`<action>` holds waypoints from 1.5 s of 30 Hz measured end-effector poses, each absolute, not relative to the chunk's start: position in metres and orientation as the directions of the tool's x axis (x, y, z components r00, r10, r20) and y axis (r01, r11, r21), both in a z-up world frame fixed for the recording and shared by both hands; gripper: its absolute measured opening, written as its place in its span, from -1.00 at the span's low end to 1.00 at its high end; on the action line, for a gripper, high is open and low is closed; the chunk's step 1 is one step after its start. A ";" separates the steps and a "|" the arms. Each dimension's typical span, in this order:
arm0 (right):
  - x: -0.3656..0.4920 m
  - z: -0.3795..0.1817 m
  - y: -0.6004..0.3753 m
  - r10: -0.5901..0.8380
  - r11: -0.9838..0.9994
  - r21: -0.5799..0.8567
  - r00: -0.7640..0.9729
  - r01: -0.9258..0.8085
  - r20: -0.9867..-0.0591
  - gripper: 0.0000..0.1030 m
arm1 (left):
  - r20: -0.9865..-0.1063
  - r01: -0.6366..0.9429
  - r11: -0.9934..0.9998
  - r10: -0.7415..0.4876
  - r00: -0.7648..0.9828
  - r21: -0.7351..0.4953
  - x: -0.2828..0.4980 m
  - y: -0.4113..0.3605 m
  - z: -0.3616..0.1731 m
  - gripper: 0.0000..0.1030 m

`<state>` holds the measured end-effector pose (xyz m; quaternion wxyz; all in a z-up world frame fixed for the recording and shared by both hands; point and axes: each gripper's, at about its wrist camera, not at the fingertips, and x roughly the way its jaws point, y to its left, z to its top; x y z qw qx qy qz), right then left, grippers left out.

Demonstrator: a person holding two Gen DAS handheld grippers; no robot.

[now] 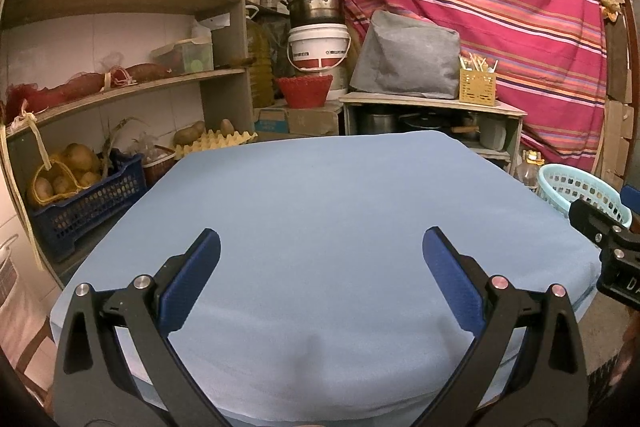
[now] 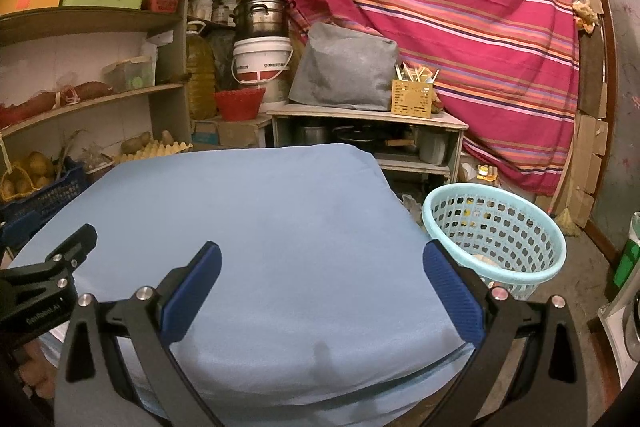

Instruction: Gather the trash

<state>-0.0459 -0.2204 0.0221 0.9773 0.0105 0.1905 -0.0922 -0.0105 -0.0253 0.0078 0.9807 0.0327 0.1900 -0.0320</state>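
Observation:
A light blue cloth covers the table (image 1: pixel 320 195), which also shows in the right wrist view (image 2: pixel 248 203); I see no trash on it. A pale turquoise perforated basket (image 2: pixel 496 235) stands on the floor right of the table, with something pale at its bottom; its rim shows in the left wrist view (image 1: pixel 580 191). My left gripper (image 1: pixel 320 247) is open and empty over the table's near part. My right gripper (image 2: pixel 322 261) is open and empty over the table's right near corner, its right finger next to the basket.
Shelves (image 1: pixel 120 83) at the left hold boxes, sweet potatoes and an egg tray. A blue crate of potatoes (image 1: pixel 88 199) stands by the table's left edge. A low cabinet (image 2: pixel 368 131) with pots, a white bucket (image 2: pixel 262 67) and a striped cloth (image 2: pixel 460 27) stand behind.

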 end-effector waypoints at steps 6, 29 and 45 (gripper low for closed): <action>-0.045 0.021 -0.220 -0.180 0.982 -0.018 0.910 0.186 -0.374 0.91 | -0.375 0.071 0.996 -0.046 0.926 0.053 -0.011 -0.027 0.008 0.90; -0.044 0.022 -0.219 -0.183 0.982 -0.025 0.912 0.187 -0.368 0.91 | -0.372 0.065 0.997 -0.041 0.927 0.050 -0.012 -0.028 0.004 0.90; -0.042 0.022 -0.219 -0.182 0.982 -0.027 0.911 0.185 -0.370 0.91 | -0.369 0.063 0.997 -0.040 0.928 0.049 -0.014 -0.030 0.003 0.90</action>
